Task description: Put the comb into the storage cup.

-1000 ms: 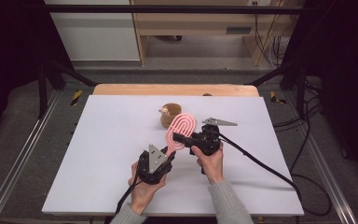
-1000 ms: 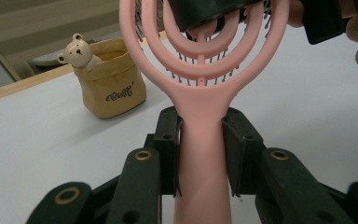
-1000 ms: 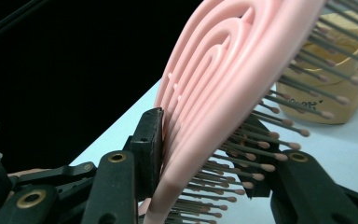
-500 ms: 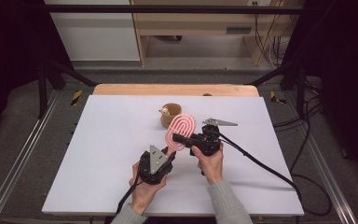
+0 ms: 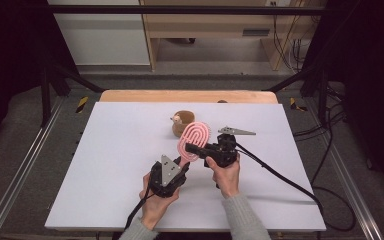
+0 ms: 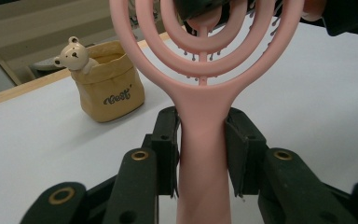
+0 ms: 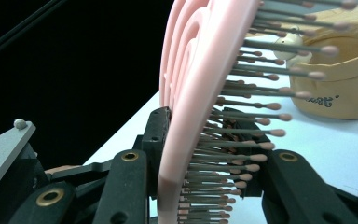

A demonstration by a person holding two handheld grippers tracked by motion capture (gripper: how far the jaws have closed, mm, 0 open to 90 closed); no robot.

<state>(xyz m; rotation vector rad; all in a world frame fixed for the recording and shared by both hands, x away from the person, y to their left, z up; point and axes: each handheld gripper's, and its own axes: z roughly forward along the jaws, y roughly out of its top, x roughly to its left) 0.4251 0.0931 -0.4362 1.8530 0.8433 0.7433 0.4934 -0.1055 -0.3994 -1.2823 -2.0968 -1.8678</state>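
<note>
Right now you have the pink hairbrush (image 5: 194, 139) lifted off the white table (image 5: 105, 160), your left gripper (image 6: 200, 154) clamped on its handle and your right gripper (image 7: 205, 144) squeezing its head, with the bear pouch (image 5: 182, 121) just behind, no placement yet made.

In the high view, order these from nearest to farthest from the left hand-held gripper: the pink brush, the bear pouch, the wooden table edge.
1. Pink brush: its handle is held in the left hand-held gripper.
2. Bear pouch: just behind the brush head, mid-table.
3. Wooden table edge: at the far side, beyond the white surface.
</note>
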